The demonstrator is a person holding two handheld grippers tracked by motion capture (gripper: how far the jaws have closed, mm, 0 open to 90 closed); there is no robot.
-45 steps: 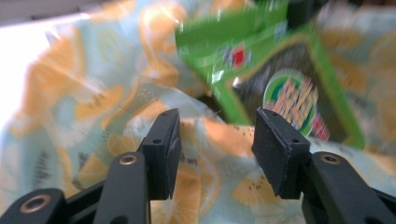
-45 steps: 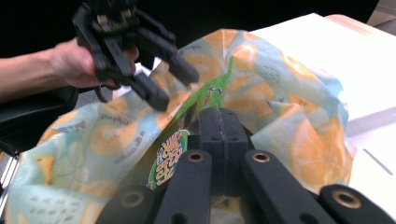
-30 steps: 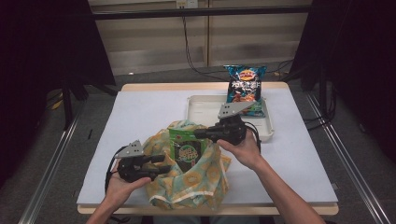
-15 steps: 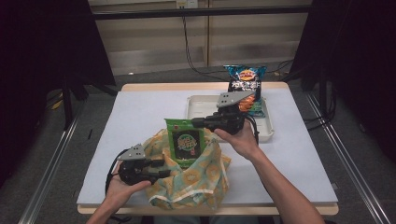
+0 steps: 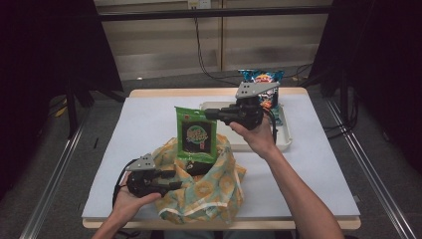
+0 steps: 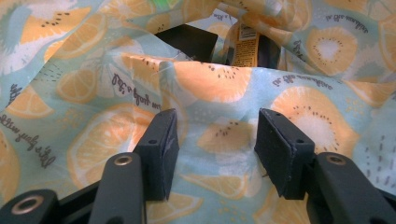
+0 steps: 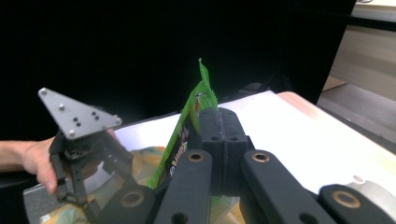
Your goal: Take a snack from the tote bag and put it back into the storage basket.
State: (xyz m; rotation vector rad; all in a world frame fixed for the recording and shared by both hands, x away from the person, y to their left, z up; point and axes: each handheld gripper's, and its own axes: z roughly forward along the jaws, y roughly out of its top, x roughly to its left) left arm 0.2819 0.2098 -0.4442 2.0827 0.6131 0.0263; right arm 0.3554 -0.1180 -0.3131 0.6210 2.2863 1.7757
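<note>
A green snack packet point(image 5: 195, 134) hangs upright above a fabric bag point(image 5: 209, 194) printed with orange slices. My right gripper point(image 5: 206, 114) is shut on the packet's top right corner, and in the right gripper view the packet point(image 7: 187, 130) stands edge-on in the closed jaws of that gripper point(image 7: 219, 116). My left gripper point(image 5: 174, 181) is at the bag's left side. Its jaws stand partly apart with a bunched fold of the bag point(image 6: 210, 88) pinched between the pads of the left gripper point(image 6: 212, 140). A dark packet point(image 6: 187, 39) lies inside the bag's mouth.
A white tray point(image 5: 283, 144) sits at the back right of the white table point(image 5: 144, 124). A blue chips bag point(image 5: 268, 77) lies on the tray's far end, partly behind my right gripper's plate. Dark stands flank the table.
My right gripper has risen and drawn the green packet up out of the bag's mouth. The left gripper has stayed at the bag's side.
</note>
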